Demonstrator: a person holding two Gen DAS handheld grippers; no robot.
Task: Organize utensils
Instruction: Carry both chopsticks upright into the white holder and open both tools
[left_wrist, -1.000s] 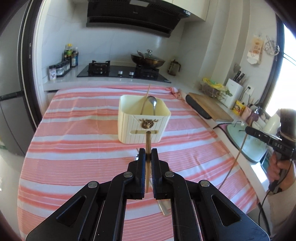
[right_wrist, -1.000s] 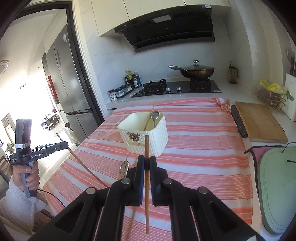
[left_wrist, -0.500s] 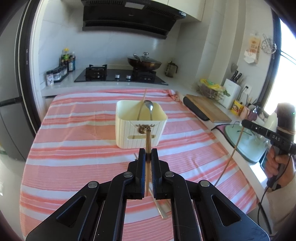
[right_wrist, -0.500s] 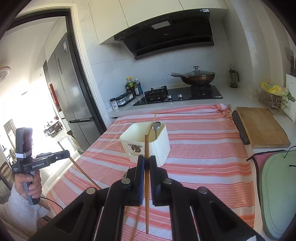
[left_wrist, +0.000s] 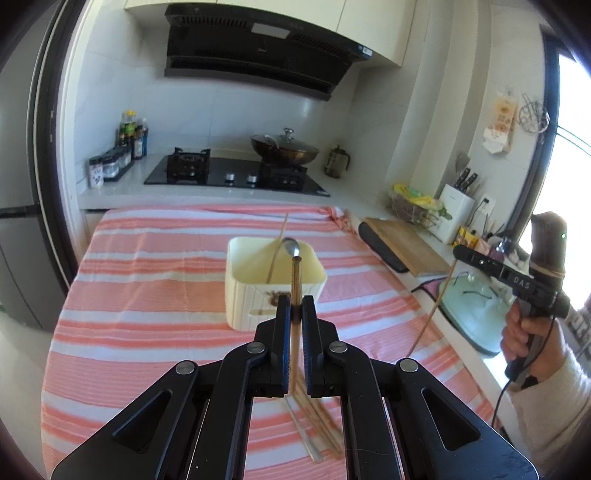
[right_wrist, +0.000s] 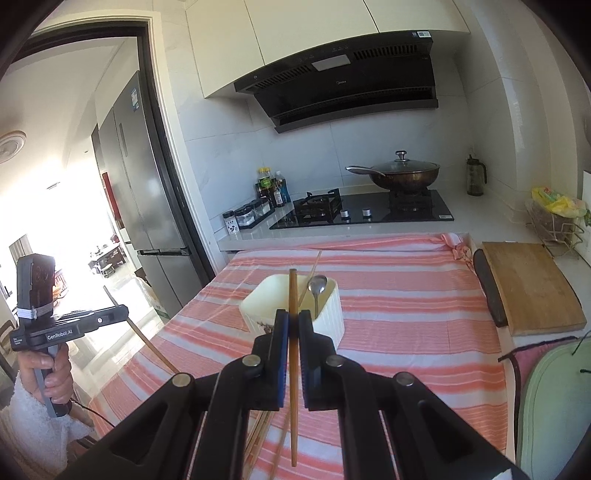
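A cream ribbed utensil holder (left_wrist: 251, 291) (right_wrist: 328, 314) stands mid-table on the striped cloth. It holds a metal spoon (left_wrist: 291, 246) (right_wrist: 317, 286) and a thin chopstick (left_wrist: 277, 247). My left gripper (left_wrist: 294, 314) is shut on a brown chopstick (left_wrist: 296, 280), held upright in front of the holder. My right gripper (right_wrist: 293, 328) is shut on another chopstick (right_wrist: 293, 295), also above the table before the holder. Several loose chopsticks (left_wrist: 317, 424) (right_wrist: 258, 439) lie on the cloth below both grippers.
A wooden cutting board (left_wrist: 406, 243) (right_wrist: 528, 284) lies right of the table. A stove with a lidded wok (left_wrist: 284, 147) (right_wrist: 402, 173) is behind. A green mat (right_wrist: 554, 406) lies at the right. A fridge (right_wrist: 140, 177) stands left.
Both grippers rose with their chopsticks, so the holder looks lower and its inside shows. The loose chopsticks under them came into view.
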